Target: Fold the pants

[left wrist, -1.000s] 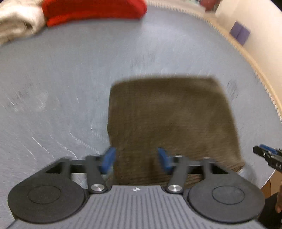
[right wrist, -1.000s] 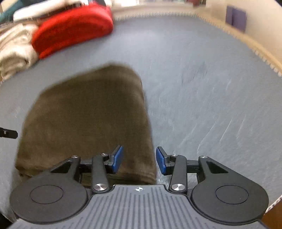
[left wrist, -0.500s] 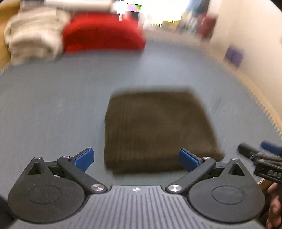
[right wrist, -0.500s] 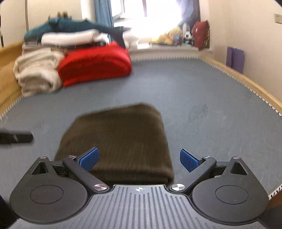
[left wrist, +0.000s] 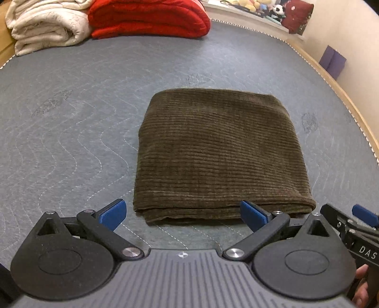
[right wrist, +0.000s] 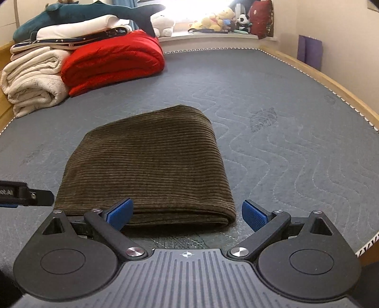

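- Grey quilted mattress (left wrist: 71, 132), brown ribbed corduroy pants (left wrist: 218, 151) already a neat folded square.
- My left gripper (left wrist: 182, 213) and right gripper (right wrist: 187, 213): wide open, empty.
- Looks done.

Folded pants (left wrist: 220, 154) flat on the mattress (left wrist: 71, 123), near its front edge.
Just behind the pants' near edge, left gripper (left wrist: 182, 214) and right gripper (right wrist: 187, 213), side by side, fingers spread, touching nothing. Far behind on the left, rolled blanket (right wrist: 33, 83) beside folded quilt (right wrist: 113, 64); plush toys (right wrist: 213, 22) on the sill beyond.
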`<action>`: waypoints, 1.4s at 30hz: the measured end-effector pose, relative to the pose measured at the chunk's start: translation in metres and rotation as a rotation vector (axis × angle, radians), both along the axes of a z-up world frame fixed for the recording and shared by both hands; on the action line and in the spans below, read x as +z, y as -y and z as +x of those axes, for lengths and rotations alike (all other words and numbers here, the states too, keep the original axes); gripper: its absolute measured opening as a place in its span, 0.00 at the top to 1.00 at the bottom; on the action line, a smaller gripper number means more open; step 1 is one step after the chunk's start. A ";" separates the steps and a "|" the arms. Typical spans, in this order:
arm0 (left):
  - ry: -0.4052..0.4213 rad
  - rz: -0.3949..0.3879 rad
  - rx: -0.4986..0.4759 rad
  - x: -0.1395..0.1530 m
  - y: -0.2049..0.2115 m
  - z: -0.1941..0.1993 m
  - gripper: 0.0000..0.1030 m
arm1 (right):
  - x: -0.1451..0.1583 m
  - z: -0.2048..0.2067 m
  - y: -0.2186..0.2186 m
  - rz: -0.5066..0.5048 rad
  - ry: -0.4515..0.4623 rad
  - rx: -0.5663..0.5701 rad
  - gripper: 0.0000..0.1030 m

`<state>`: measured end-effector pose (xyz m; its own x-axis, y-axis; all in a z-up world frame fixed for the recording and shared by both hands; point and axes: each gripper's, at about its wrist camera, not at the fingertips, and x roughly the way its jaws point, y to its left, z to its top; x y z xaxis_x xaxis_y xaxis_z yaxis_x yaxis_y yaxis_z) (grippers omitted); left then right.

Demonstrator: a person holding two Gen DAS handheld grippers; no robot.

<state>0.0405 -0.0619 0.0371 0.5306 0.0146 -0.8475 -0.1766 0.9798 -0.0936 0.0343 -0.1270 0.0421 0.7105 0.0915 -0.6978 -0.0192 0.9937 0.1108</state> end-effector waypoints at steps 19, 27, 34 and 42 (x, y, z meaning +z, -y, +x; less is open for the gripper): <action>0.005 0.025 -0.034 -0.011 0.010 0.007 0.01 | -0.004 0.007 0.010 0.025 -0.029 0.008 0.05; 0.006 0.017 -0.041 -0.012 0.010 0.009 0.01 | -0.007 0.009 0.013 0.023 -0.042 0.009 0.05; 0.008 0.020 -0.051 -0.011 0.012 0.009 0.01 | -0.008 0.010 0.011 0.022 -0.044 0.018 0.05; 0.010 0.015 -0.050 -0.011 0.011 0.009 0.00 | -0.007 0.009 0.010 0.022 -0.043 0.020 0.05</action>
<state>0.0496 -0.0725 0.0265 0.5397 0.0003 -0.8419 -0.1264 0.9887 -0.0806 0.0436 -0.1373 0.0348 0.6778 0.1215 -0.7251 -0.0340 0.9904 0.1342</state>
